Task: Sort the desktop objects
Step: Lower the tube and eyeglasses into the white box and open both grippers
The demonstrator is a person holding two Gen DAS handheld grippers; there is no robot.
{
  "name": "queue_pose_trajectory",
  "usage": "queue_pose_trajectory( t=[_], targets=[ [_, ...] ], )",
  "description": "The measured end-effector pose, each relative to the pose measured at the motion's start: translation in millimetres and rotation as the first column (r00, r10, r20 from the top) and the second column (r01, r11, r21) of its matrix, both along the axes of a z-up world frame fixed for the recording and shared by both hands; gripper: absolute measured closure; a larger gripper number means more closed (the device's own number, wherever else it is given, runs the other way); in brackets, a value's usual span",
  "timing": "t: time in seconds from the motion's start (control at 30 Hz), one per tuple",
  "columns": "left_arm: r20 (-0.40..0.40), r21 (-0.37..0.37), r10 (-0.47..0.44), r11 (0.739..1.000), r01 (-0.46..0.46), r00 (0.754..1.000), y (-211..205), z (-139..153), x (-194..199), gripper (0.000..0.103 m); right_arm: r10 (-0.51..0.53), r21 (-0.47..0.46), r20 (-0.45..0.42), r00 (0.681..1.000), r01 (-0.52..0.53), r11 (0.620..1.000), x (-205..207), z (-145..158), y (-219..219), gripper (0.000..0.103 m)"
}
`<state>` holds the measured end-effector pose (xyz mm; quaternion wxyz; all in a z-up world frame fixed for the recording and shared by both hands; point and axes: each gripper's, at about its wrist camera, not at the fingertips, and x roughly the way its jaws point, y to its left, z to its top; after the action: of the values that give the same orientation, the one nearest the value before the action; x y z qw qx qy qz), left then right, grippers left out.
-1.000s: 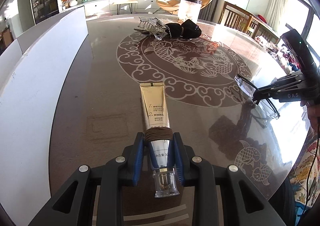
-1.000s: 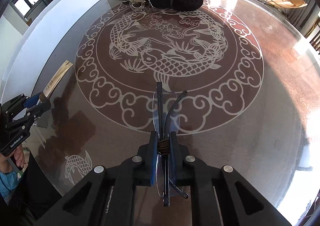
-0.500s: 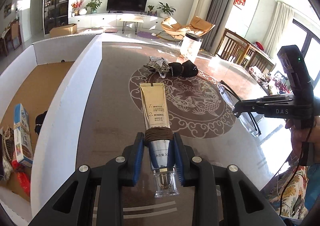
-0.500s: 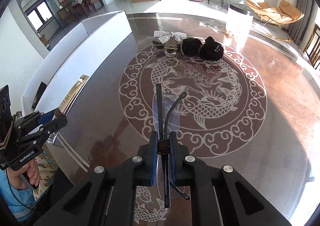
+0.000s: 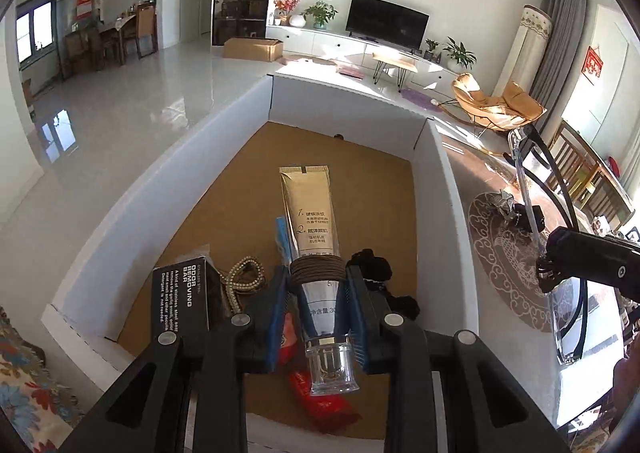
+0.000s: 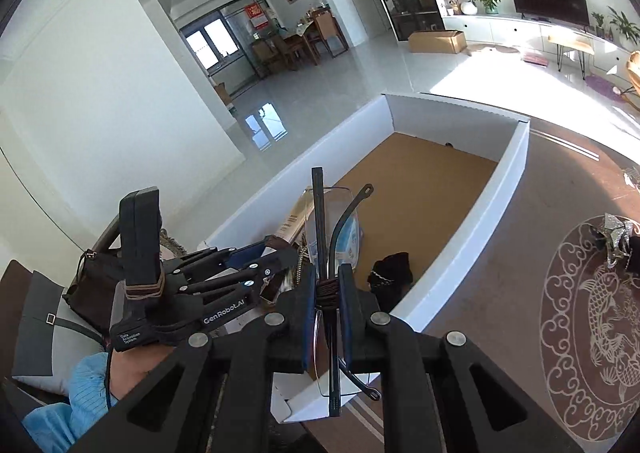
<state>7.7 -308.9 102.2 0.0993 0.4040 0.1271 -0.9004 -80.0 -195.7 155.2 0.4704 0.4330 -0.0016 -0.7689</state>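
My left gripper point(image 5: 318, 285) is shut on a gold tube point(image 5: 310, 213) with a clear cap and holds it above the inside of a white box point(image 5: 434, 189) with a brown floor. My right gripper point(image 6: 325, 289) is shut on folded black-framed glasses point(image 6: 320, 221) and holds them over the box's near corner. The right gripper also shows at the right of the left wrist view point(image 5: 548, 273), with the glasses point(image 5: 528, 189) sticking up. The left gripper shows at the left of the right wrist view point(image 6: 280, 253).
Inside the box lie a black carton point(image 5: 182, 297), a bead string point(image 5: 240, 277), a black cloth item point(image 5: 372, 265) and a red packet point(image 5: 320, 401). On the round patterned table point(image 6: 500, 293) beside the box lie a silver clip and black items point(image 6: 620, 241).
Both grippers have swung left from over the table to above the white box, each still holding its object. The box's inside has come into full view.
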Motion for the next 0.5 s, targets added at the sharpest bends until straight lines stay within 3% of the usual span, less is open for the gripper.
queue_pose_trajectory(
  t=[0.13, 0.33, 0.37, 0.4, 0.43, 0.47, 0.5],
  targets=[
    [0.059, 0.017, 0.045, 0.999, -0.046, 0.997, -23.4, -26.5, 1.1, 0.075, 0.05, 0.079, 0.006, 0.999, -0.051, 0.996, 7.8, -39.0, -45.3, 0.091],
    [0.103, 0.028, 0.086, 0.996, -0.089, 0.991, -32.8, -50.1, 3.1, 0.073, 0.064, 0.164, 0.044, 0.997, -0.07, 0.984, 5.0, -83.5, -62.8, 0.087],
    [0.103, 0.02, 0.082, 0.996, -0.085, 0.991, -31.4, -50.5, 2.5, 0.072, 0.064, 0.166, 0.05, 0.997, -0.072, 0.983, 4.3, -86.2, -58.6, 0.076],
    [0.102, 0.019, 0.079, 0.996, -0.082, 0.992, -29.6, -50.2, 1.8, 0.063, 0.058, 0.166, 0.047, 0.997, -0.065, 0.984, 3.1, -87.1, -57.8, 0.058],
    [0.095, 0.017, 0.078, 0.997, -0.08, 0.992, -27.2, -48.7, 1.0, 0.047, 0.049, 0.16, 0.038, 0.998, -0.054, 0.986, 2.5, -85.9, -56.2, 0.05],
    [0.082, 0.003, 0.087, 0.996, -0.087, 0.993, -24.5, -45.7, 2.3, 0.039, 0.037, 0.148, 0.027, 0.999, -0.041, 0.988, 1.2, -83.6, -52.5, 0.04],
    [0.062, -0.018, 0.101, 0.995, -0.1, 0.993, -21.4, -41.1, 4.8, 0.03, 0.027, 0.132, 0.02, 0.999, -0.03, 0.991, -0.3, -80.4, -47.2, 0.04]
  ],
)
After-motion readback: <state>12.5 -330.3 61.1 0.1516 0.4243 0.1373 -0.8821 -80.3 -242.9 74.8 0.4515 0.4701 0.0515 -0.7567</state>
